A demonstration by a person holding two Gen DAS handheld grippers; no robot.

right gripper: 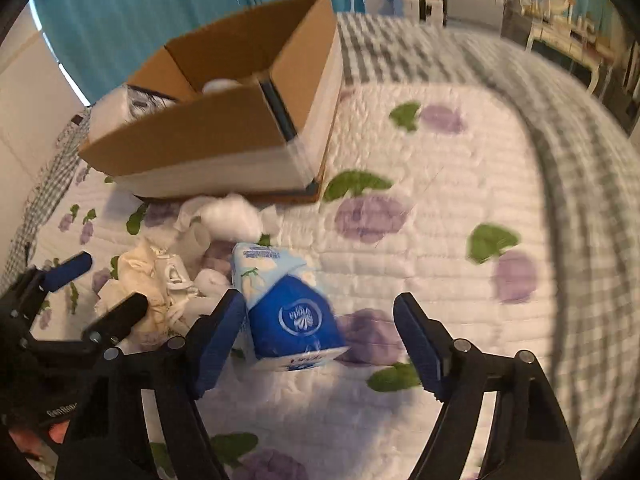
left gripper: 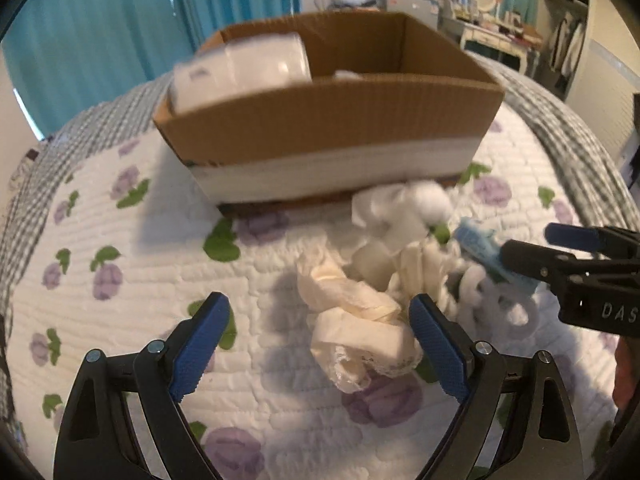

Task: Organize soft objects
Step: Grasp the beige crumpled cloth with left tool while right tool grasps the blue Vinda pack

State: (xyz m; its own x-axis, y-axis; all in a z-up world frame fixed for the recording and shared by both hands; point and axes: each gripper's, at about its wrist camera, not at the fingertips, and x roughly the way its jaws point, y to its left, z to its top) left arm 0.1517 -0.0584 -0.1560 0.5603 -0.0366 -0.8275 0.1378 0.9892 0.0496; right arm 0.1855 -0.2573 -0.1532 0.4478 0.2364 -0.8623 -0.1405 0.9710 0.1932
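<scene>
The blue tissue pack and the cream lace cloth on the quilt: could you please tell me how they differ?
The blue plastic tissue pack is a firm, printed block with flat faces; the crumpled cream lace cloth is limp and shapeless. The pack lies apart, between the open right claw's fingers; the cloth sits in the heap of white soft items before the open left claw. Both rest on the floral quilt, outside the cardboard box.

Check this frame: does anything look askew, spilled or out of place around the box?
Yes. A white wrapped pack sits tilted across the cardboard box's left corner, poking above and past the rim rather than lying inside. In front, cream cloths, white fluffy pieces and a blue tissue pack lie jumbled on the quilt.
</scene>
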